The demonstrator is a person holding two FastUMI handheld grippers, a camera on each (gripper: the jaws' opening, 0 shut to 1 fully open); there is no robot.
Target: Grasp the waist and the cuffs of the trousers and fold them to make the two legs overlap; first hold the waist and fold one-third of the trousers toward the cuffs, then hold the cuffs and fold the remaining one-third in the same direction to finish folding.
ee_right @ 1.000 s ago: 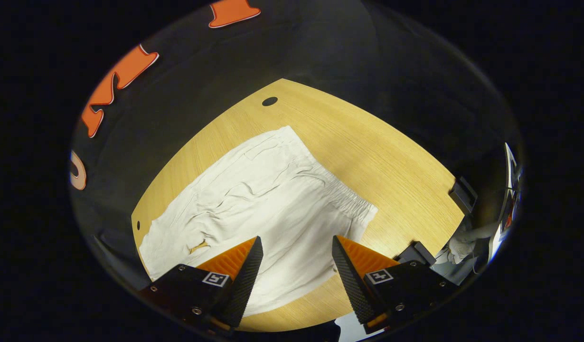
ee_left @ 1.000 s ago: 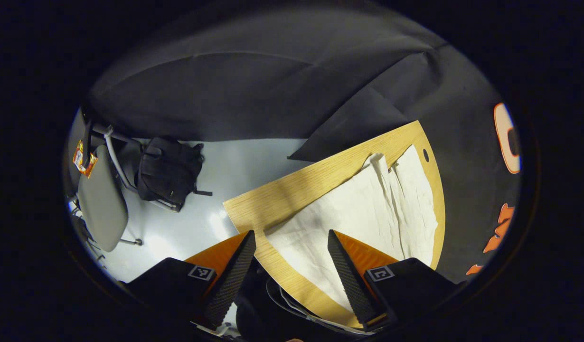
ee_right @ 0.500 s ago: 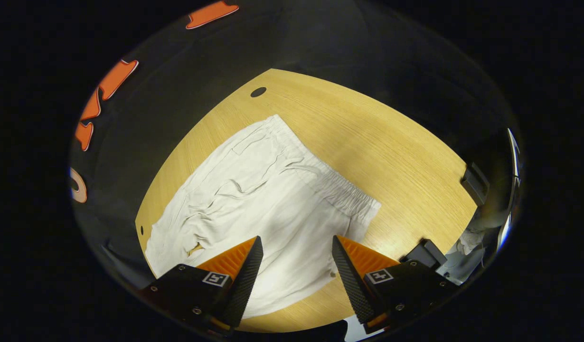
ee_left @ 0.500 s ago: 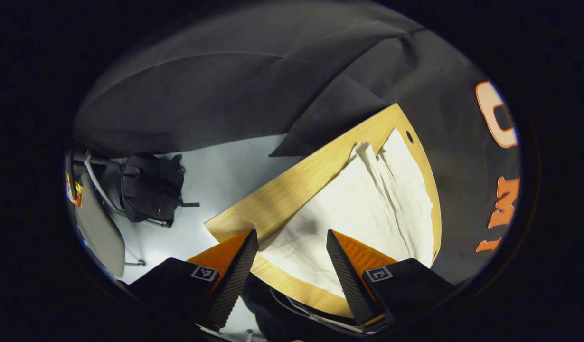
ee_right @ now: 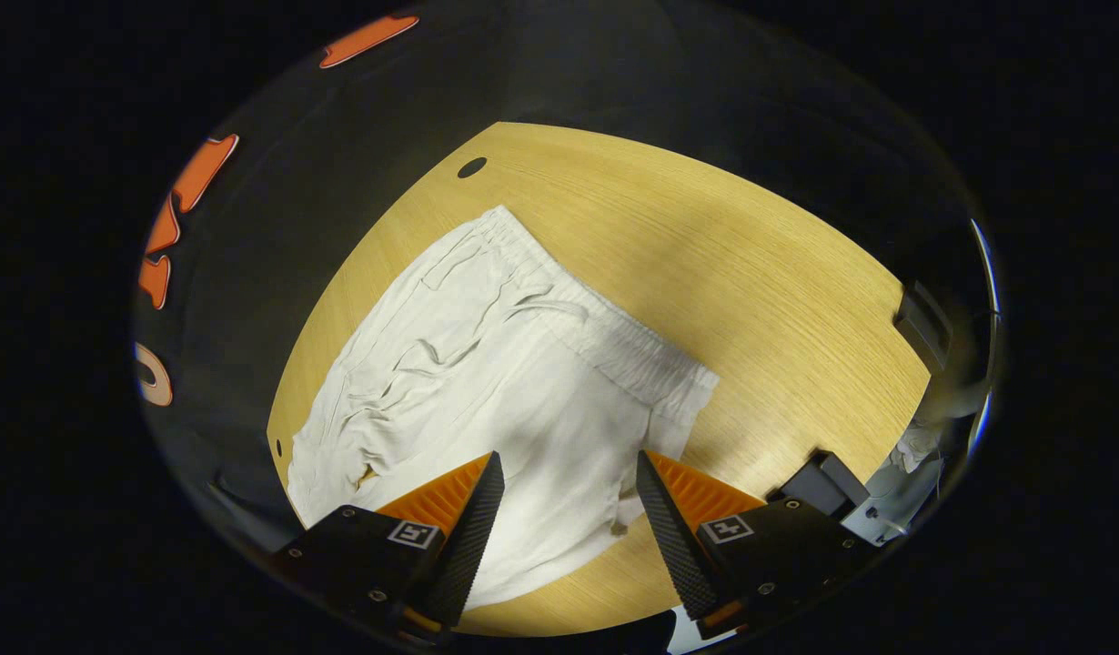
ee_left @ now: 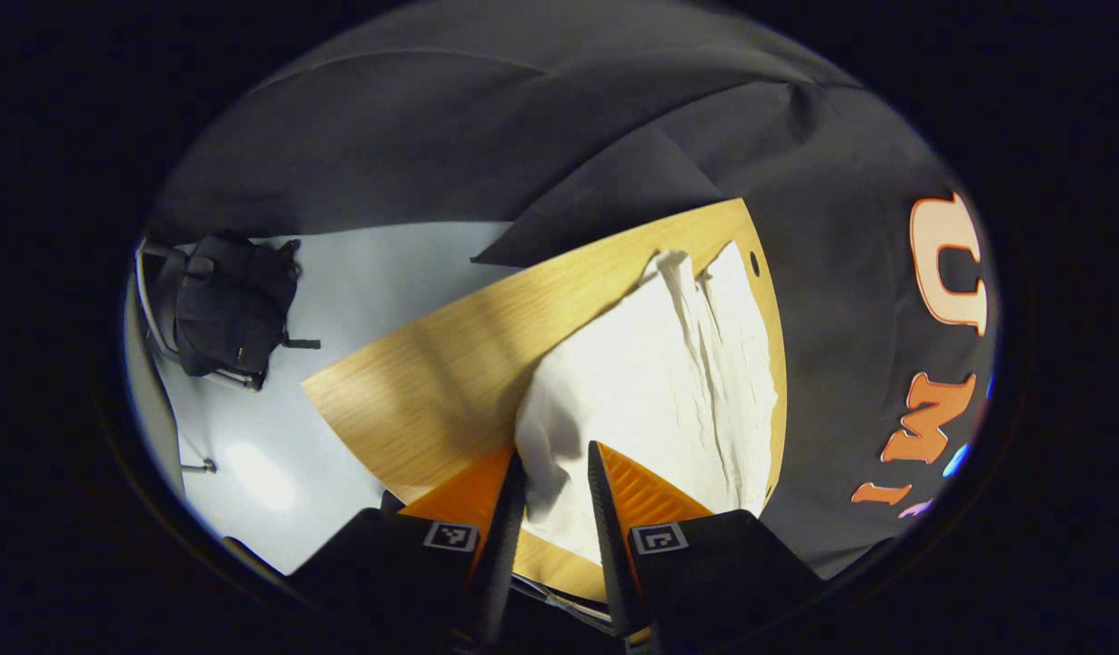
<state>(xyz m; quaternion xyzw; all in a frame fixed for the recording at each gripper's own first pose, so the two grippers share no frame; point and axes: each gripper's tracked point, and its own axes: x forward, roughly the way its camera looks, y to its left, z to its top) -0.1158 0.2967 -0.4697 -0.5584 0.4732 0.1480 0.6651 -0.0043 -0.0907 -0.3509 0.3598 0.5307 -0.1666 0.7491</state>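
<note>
Wooden tabletop [ee_right: 751,273] carries the white crinkled cotton trousers [ee_right: 487,382] ahead of both claws. Your left gripper [ee_left: 556,491], nearly closed, pinches a cuff corner; your right gripper [ee_right: 569,500] hovers wide open, empty, near the waistband. Grip the waist next.

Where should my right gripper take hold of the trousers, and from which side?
Take the near corner of the elastic waistband of the trousers. It lies flat on the table, its corner jutting toward bare wood, so the right gripper, jaws open, could probably come in low from that bare side, one finger sliding under the hem.
</note>
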